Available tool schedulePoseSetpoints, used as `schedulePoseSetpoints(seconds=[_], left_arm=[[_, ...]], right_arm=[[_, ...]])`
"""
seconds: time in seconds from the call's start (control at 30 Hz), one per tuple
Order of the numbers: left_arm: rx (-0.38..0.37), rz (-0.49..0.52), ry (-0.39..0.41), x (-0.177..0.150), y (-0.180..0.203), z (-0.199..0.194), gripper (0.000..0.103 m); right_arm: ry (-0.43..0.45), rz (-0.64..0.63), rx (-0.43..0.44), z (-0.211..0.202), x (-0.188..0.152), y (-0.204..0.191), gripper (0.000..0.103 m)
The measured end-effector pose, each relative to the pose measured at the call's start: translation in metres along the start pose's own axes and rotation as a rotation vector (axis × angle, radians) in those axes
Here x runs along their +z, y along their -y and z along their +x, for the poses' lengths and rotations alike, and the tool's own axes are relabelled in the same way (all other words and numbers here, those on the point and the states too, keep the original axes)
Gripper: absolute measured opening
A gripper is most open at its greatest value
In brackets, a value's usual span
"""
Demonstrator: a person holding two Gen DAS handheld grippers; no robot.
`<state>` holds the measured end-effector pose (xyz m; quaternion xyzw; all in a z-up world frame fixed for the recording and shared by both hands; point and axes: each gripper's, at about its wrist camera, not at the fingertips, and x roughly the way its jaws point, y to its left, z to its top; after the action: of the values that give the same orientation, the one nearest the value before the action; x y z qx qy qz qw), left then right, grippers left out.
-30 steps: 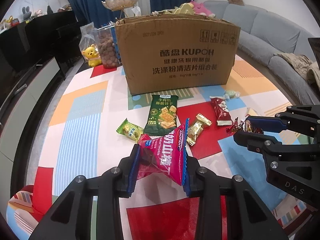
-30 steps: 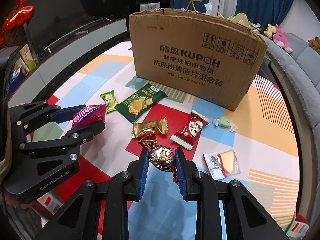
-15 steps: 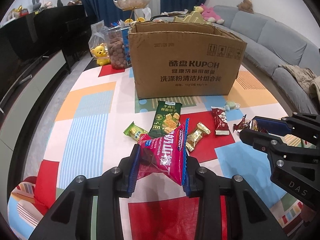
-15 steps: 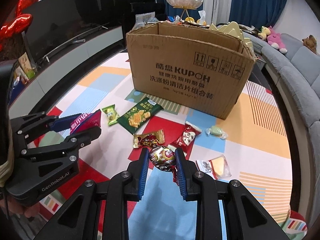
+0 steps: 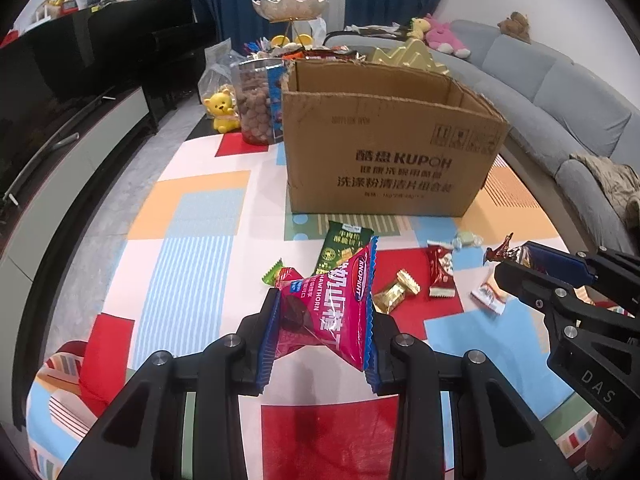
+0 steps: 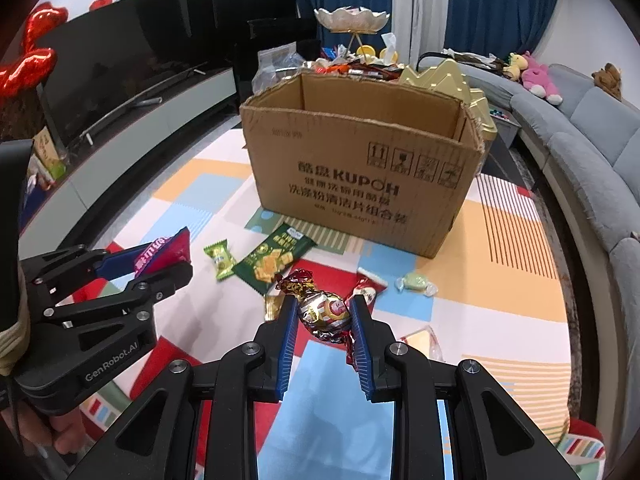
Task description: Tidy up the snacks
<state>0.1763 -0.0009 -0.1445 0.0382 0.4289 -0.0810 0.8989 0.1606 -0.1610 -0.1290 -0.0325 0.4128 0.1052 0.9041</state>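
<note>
My left gripper [image 5: 320,320] is clamped on a red hawthorn packet [image 5: 332,304]; my right gripper [image 6: 324,320] pinches a foil-wrapped candy [image 6: 322,312]. Both hang above the colourful mat [image 5: 192,216], short of the open cardboard box [image 6: 360,168]. I judge the round candy could squirt free, or either release could fall short onto the loose snacks [image 6: 272,260] below.

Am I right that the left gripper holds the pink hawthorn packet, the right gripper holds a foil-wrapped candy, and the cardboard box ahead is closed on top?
Not quite: the cardboard box is open on top; the right wrist view shows its inner walls. The rest holds: the left gripper holds the pink hawthorn packet, and the right gripper holds the foil-wrapped candy.
</note>
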Motion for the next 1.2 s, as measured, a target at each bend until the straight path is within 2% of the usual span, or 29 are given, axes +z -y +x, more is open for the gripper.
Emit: schedulePoseSetpoints(seconds=[0.53,1.2], left_arm=[[0.006,-0.038,0.034,0.049,0.009,-0.027,0.035],[0.017,-0.049,0.071,0.102,0.02,-0.035,0.035]], right_arm=[[0.067,0.069,-0.011,-0.025,0.038,0.016,0.028],[0.151,0.121,-0.035,-0.042,0.09,0.035,0.028]])
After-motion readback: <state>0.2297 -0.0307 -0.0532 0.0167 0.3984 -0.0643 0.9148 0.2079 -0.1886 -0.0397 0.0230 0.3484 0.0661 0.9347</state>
